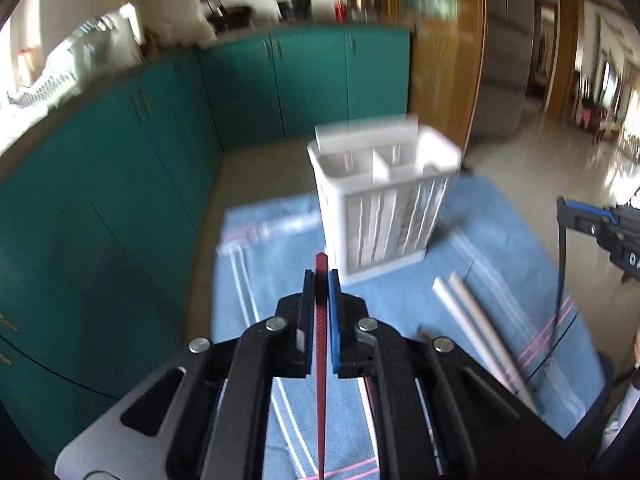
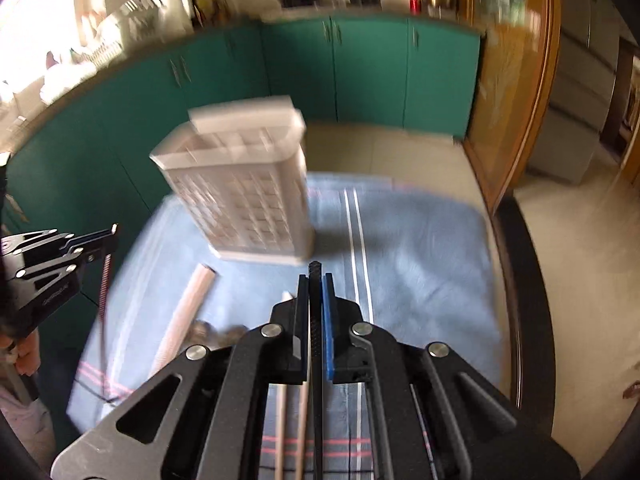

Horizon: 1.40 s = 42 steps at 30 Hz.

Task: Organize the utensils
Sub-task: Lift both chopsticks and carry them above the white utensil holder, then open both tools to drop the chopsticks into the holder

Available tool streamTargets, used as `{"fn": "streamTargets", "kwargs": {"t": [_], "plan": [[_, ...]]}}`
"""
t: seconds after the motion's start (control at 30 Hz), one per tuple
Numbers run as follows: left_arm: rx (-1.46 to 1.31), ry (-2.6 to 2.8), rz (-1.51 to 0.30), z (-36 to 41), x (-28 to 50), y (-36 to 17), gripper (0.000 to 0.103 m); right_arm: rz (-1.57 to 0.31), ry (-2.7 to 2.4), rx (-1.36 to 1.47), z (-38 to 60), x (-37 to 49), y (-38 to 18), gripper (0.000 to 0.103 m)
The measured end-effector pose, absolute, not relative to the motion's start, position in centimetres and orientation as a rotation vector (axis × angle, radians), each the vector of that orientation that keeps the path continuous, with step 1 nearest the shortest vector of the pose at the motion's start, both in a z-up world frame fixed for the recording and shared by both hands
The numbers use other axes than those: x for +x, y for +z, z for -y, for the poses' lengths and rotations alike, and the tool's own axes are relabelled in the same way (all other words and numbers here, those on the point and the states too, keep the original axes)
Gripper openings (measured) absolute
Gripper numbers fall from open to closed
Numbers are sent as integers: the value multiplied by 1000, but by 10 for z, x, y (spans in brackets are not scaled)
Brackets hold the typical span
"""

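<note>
Kitchen setting: teal cabinets (image 1: 120,152) along the back, a wooden door frame to one side, pale tiled floor. Worktop with a dark rim, covered by a blue striped cloth (image 2: 420,240).

Item 1, white slatted utensil holder (image 1: 380,200): stands upright on the far part of the cloth, divided into compartments. Those visible from the left wrist view look empty; motion blur hides finer detail.

Item 2, red chopstick (image 1: 321,360): thin, textured, tapering. Held lengthwise in the left gripper (image 1: 321,280), jaws narrowed onto it, blunt end poking out just past the tips, clear of the cloth.

Item 3, black chopstick (image 2: 315,344): same form. Clamped in the right gripper (image 2: 314,280), jaws narrowed onto it, end just beyond the tips.

Item 4, pale chopsticks (image 1: 472,320): a pair lying side by side on the cloth, near the holder, untouched.

Item 5, small metallic pieces (image 2: 216,330) on the cloth beside the pale pair: too blurred to identify.

Progress, judged: early. Two sticks are picked up and not yet placed; nothing appears to sit in the holder; the pale pair and whatever else lies there remain to be sorted.
</note>
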State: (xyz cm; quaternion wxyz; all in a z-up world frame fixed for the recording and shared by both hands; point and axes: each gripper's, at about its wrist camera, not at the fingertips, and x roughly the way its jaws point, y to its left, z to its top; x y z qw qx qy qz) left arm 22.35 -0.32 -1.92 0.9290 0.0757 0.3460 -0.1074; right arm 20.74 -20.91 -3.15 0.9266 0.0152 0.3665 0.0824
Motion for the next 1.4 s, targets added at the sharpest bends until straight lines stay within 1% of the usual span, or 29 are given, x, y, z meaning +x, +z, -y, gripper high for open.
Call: {"fn": "streamTargets", "kwargs": {"t": [0.13, 0.27, 0.37, 0.47, 0.57, 0.63, 0.7, 0.77, 0.93, 1.0, 1.13, 1.17, 1.2, 1.23, 1.27, 1.3, 1.4], "plan": [[87, -218, -566, -9, 206, 30, 6, -615, 208, 64, 216, 175, 22, 7], [43, -213, -449, -18, 201, 71, 6, -489, 244, 80, 222, 169, 71, 7], [7, -205, -353, -20, 212, 114, 6, -412, 263, 78, 219, 174, 109, 7], [-30, -203, -317, -14, 228, 146, 6, -330, 263, 77, 213, 193, 152, 7], [-55, -200, -293, -11, 245, 166, 6, -280, 233, 81, 206, 218, 181, 7], [-76, -194, -254, -5, 258, 170, 6, -260, 207, 76, 200, 238, 187, 7], [-103, -189, -251, -1, 268, 164, 6, -264, 191, 80, 194, 258, 182, 7], [-148, -158, -279, -1, 283, 148, 6, -274, 188, 104, 193, 275, 166, 7], [-141, -132, -391, 9, 313, 89, 6, -364, 164, 166, 203, 303, 91, 7], [-145, -127, -420, 7, 318, 75, 6, -400, 165, 191, 209, 306, 71, 7], [-129, -123, -444, 11, 319, 63, 7, -439, 157, 210, 217, 305, 51, 8], [-117, -114, -444, 12, 318, 62, 9, -446, 155, 203, 218, 303, 49, 8], [-116, -109, -439, 10, 314, 61, 13, -446, 150, 194, 217, 299, 47, 11], [-118, -102, -431, 8, 310, 61, 27, -438, 138, 184, 218, 294, 47, 16], [-124, -96, -420, 4, 305, 62, 33, -421, 127, 174, 219, 287, 48, 28], [-128, -94, -412, 1, 301, 62, 35, -407, 122, 169, 220, 281, 49, 35], [-136, -81, -411, -13, 278, 61, 40, -376, 118, 174, 231, 250, 52, 36]]}}
